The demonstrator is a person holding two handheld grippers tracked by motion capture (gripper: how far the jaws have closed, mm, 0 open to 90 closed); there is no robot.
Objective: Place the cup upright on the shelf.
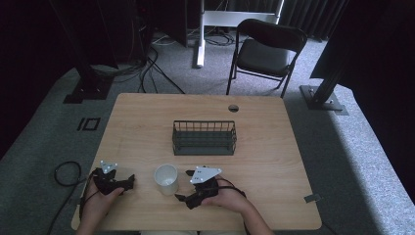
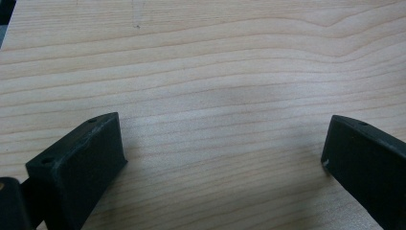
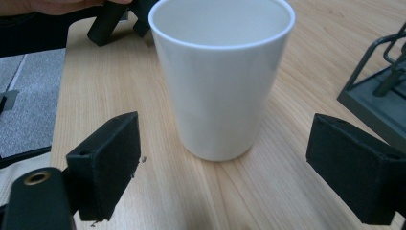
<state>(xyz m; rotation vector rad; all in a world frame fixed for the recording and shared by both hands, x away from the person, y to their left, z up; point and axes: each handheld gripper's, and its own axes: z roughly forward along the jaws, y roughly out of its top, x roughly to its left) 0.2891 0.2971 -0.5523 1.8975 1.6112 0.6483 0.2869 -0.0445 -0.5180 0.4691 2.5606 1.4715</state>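
Note:
A white cup (image 1: 166, 179) stands upright near the table's front edge, between the two hands. My right gripper (image 1: 184, 185) sits just right of it, open, its jaws pointing at the cup. In the right gripper view the cup (image 3: 221, 76) stands a little beyond the wide-apart jaws of that gripper (image 3: 230, 172), not touched. My left gripper (image 1: 131, 182) rests on the table to the cup's left, held in a hand. Its own view shows the left gripper (image 2: 220, 158) open over bare wood, with nothing between the jaws.
A dark wire basket (image 1: 204, 138) stands at the table's middle, behind the cup; its corner (image 3: 378, 91) shows at the right of the right gripper view. A cable hole (image 1: 233, 108) lies near the far edge. A black folding chair (image 1: 264, 51) stands beyond the table.

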